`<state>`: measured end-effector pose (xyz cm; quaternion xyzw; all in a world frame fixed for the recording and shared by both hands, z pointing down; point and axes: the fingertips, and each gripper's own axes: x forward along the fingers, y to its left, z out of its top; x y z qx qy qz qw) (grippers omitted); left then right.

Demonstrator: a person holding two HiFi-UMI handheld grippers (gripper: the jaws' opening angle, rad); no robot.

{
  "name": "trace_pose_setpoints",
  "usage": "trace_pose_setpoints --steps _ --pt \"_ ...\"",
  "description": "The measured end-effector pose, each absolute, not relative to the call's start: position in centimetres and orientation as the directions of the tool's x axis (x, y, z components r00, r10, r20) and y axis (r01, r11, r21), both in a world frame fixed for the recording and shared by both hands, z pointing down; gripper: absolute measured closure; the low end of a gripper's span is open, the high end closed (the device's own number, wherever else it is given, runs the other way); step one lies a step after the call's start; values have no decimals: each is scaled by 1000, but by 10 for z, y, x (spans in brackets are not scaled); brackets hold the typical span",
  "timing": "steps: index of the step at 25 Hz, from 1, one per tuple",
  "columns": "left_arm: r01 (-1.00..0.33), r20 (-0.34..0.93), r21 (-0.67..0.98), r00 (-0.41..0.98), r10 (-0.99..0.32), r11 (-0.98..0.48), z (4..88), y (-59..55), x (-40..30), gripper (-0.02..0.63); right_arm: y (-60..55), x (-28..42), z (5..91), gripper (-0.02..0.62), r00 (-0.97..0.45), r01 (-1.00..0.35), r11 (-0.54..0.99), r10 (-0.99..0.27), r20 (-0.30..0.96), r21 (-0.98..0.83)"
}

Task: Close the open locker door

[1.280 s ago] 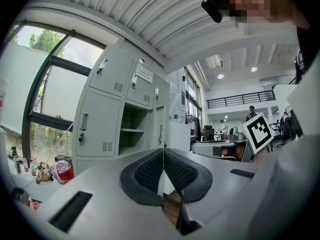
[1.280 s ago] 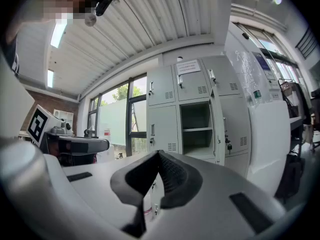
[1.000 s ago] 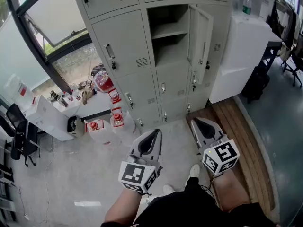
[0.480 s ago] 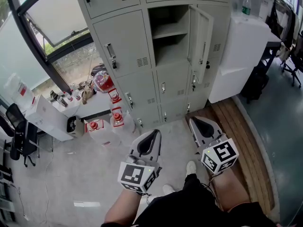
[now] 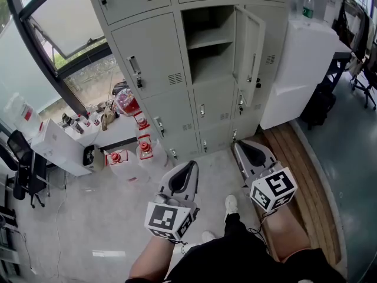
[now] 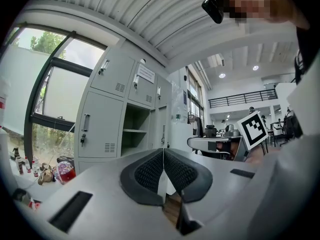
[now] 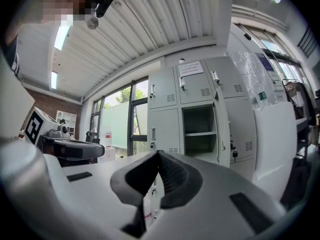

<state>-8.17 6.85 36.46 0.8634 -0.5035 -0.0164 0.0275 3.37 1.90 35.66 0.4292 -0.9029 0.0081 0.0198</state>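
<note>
A bank of grey lockers (image 5: pixel 153 63) stands ahead. One compartment (image 5: pixel 207 43) is open, with a shelf inside and nothing on it. Its door (image 5: pixel 248 52) is swung out to the right, edge-on to me. The open locker also shows in the left gripper view (image 6: pixel 134 134) and the right gripper view (image 7: pixel 199 129). My left gripper (image 5: pixel 187 171) and right gripper (image 5: pixel 241 148) are held low above the floor, well short of the lockers, both shut and holding nothing. Their pads (image 6: pixel 150 170) (image 7: pixel 170 171) meet.
A large white box (image 5: pixel 303 63) with a bottle (image 5: pixel 306 5) on top stands right of the lockers. Red-capped jugs (image 5: pixel 144 149) and clutter sit on the floor by the window at left. Wooden planks (image 5: pixel 306 175) run along the right. My shoe (image 5: pixel 231 204) is below.
The right gripper has moved forward toward the lockers, and my foot has stepped forward. The left gripper has barely shifted.
</note>
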Motion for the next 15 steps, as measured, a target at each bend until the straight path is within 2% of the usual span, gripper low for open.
trace_pose_setpoints --steps 15 --pt "-871 12 69 488 -873 -486 365 0 -57 588 -59 64 356 543 -623 -782 623 -781 51 -16"
